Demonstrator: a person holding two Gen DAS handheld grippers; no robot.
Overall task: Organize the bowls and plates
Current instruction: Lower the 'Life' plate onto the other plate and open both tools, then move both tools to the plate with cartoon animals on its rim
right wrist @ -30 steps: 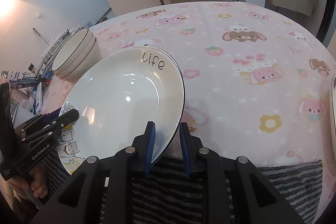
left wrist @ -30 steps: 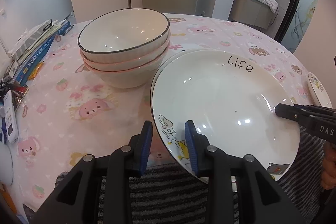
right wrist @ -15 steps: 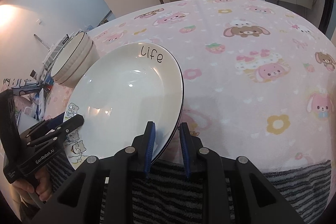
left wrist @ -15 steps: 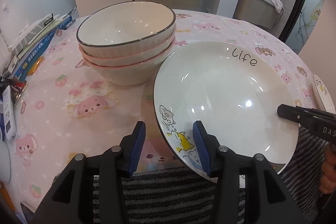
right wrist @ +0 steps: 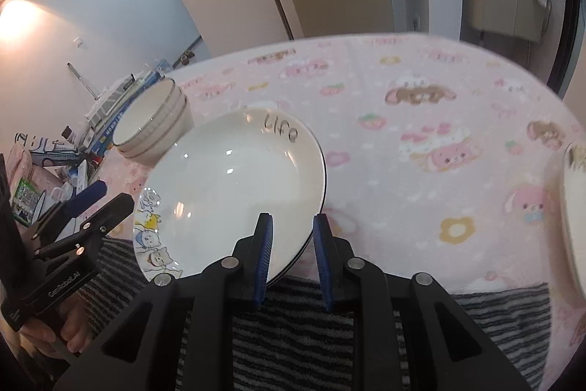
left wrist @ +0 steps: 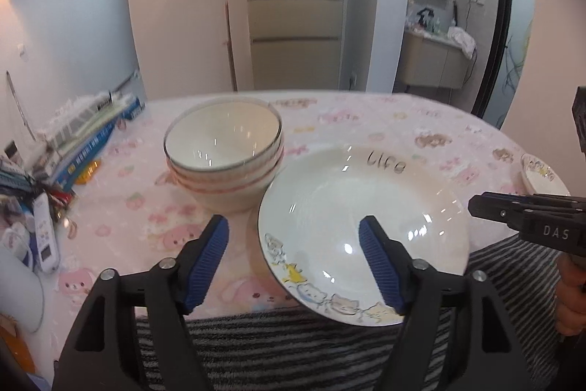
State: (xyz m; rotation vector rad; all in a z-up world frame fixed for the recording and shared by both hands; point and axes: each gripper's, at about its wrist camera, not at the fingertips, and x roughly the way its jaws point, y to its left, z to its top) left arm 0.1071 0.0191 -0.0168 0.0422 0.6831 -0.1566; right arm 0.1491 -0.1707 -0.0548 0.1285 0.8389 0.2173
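A white "Life" plate [left wrist: 362,218] with cartoon animals on its rim lies on another plate at the table's near edge; it also shows in the right wrist view [right wrist: 227,185]. A stack of three white bowls [left wrist: 223,152] stands just left of it, and shows in the right wrist view [right wrist: 154,123]. My left gripper [left wrist: 295,262] is wide open and lifted, its jaws straddling the plate's near-left rim without touching. My right gripper [right wrist: 291,255] is partly open around the plates' near-right rim, not gripping.
The round table has a pink cartoon cloth [left wrist: 421,131]. Books and boxes [left wrist: 84,134] and a remote [left wrist: 45,237] crowd the left side. Another decorated plate [left wrist: 542,174] lies at the far right, also in the right wrist view [right wrist: 575,207]. A striped garment [left wrist: 293,350] is below the near edge.
My left gripper has opened wide and lifted back from the plate's rim. My right gripper's jaws have opened and released the plate rim. The plates have settled on the table.
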